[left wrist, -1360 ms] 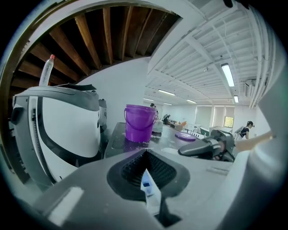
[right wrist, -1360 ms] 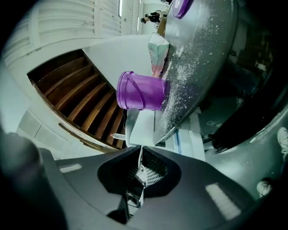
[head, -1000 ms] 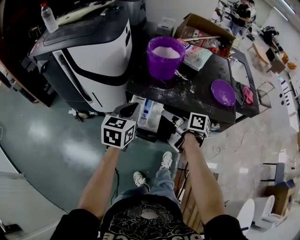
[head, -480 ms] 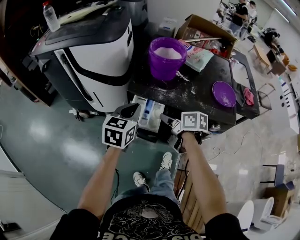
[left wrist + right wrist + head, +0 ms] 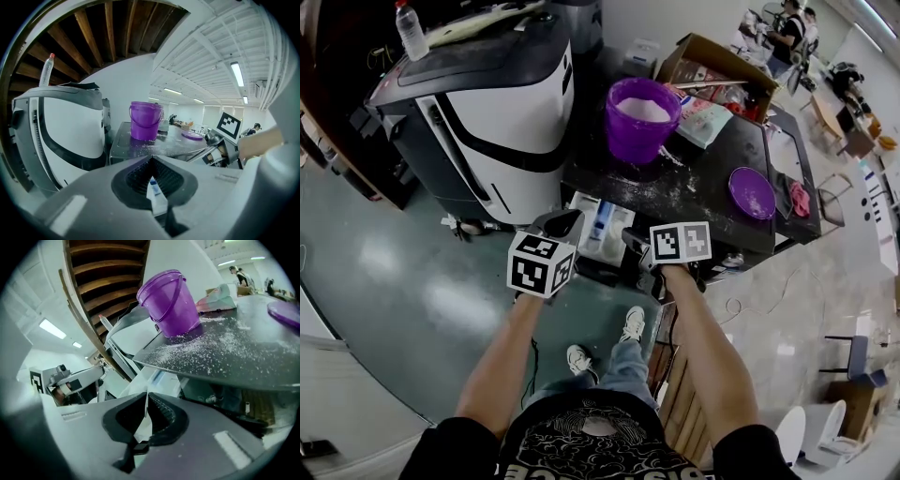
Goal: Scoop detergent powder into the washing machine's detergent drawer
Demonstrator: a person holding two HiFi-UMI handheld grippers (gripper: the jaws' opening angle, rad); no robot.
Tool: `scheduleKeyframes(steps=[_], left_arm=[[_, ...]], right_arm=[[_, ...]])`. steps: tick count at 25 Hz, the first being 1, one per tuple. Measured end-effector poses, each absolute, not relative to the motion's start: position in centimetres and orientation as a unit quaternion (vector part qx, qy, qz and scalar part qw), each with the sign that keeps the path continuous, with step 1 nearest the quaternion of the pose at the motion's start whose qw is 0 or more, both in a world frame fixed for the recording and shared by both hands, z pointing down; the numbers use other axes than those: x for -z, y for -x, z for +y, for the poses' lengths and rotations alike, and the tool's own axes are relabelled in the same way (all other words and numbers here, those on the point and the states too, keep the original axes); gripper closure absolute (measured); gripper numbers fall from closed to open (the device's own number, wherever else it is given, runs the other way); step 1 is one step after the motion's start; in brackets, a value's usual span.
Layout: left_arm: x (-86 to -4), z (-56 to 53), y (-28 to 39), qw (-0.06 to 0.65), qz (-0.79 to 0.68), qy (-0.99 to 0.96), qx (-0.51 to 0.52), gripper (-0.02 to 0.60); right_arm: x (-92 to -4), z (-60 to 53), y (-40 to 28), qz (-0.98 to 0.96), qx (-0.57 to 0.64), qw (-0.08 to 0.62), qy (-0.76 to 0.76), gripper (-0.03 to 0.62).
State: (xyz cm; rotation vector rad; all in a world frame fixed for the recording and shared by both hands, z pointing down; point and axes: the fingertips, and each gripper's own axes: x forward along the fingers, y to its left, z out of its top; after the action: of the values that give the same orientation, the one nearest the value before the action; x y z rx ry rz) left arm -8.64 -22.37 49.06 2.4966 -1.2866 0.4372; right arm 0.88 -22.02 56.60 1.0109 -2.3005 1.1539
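My left gripper and right gripper hang just short of the dark countertop's front edge, both pinched nearly closed and empty. The glossy purple plastic bucket, heaped with white powder, stands at the back-left corner, with gritty spill around it. I can't spot a scoop, so I'd find one first and approach level.

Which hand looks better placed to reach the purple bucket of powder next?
Probably the right: the right gripper sits at the table edge, nearly in front of the purple bucket, while the left gripper is off toward the white machine.
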Motion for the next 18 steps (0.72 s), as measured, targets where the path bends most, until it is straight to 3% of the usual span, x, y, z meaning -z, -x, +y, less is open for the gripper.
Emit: scheduleKeyframes(steps=[18], left_arm=[[-48.52, -22.76, 9.63, 0.147, -0.456, -0.866, -0.147, 0.577]], right_arm=[[-57.51, -22.03, 0.02, -0.834, -0.197, 0.385, -0.342, 0.56]])
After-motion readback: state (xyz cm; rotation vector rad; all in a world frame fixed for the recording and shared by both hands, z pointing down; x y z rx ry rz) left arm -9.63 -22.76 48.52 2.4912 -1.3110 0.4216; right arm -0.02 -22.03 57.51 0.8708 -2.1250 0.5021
